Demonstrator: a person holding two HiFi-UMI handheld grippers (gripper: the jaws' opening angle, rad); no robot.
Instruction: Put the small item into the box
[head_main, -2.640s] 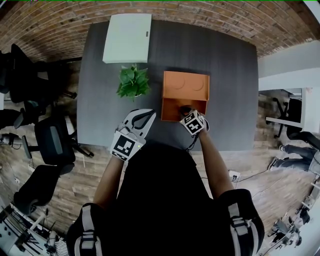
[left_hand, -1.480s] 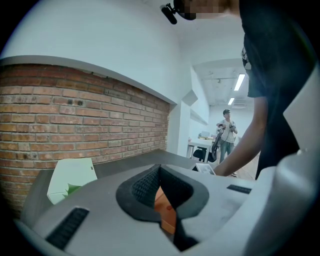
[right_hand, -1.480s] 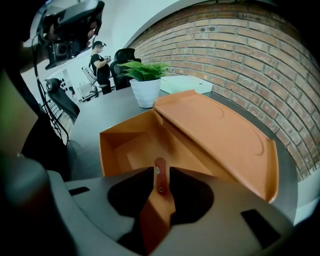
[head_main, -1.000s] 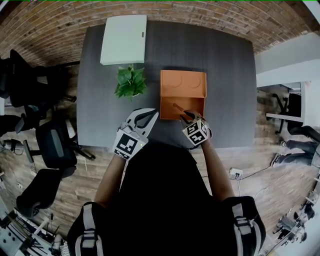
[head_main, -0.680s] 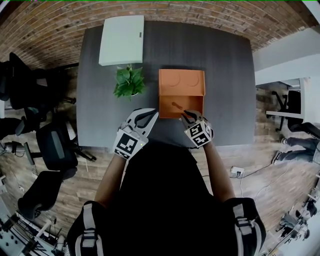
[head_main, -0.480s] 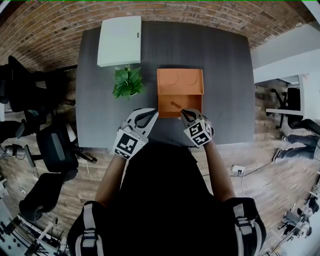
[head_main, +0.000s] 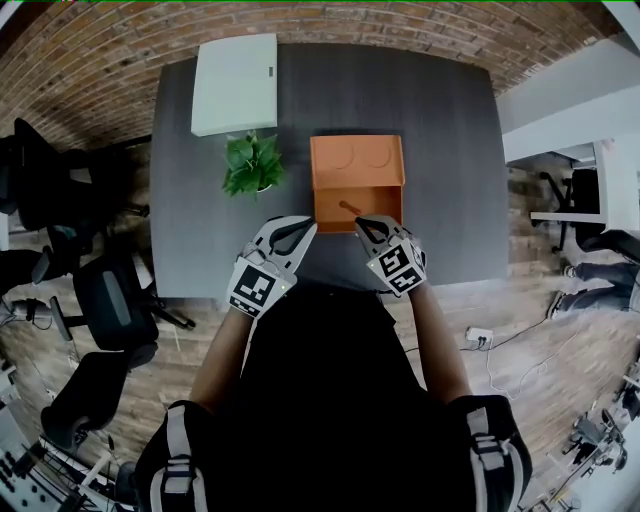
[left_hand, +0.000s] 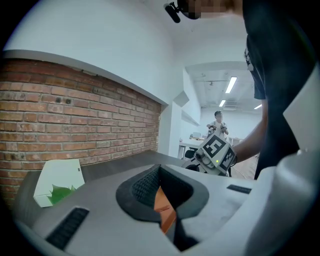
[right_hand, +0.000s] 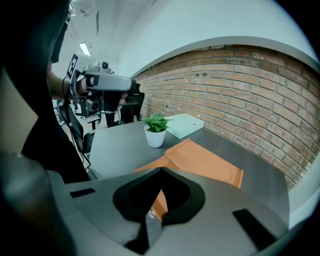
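An orange box (head_main: 320, 205) stands open in the middle of the grey table (head_main: 440, 150), its lid (head_main: 357, 160) laid flat behind it. A small thin dark item (head_main: 347, 208) lies inside the box. My right gripper (head_main: 359, 222) is shut with nothing in it, its tips at the box's near wall. From the right gripper view, the right gripper (right_hand: 161, 171) points over the box (right_hand: 205, 162). My left gripper (head_main: 303, 226) is shut and holds nothing, hovering left of the box near the table's front edge. The left gripper (left_hand: 160, 168) shows orange between its jaws.
A small potted plant (head_main: 252, 163) stands left of the box, also seen as the plant (right_hand: 156, 130). A flat white case (head_main: 235, 85) lies at the table's far left corner. Black office chairs (head_main: 105, 290) stand on the floor to the left.
My right gripper has drawn back from inside the box to its near wall, and the small item now lies in the box. The left gripper has stayed put.
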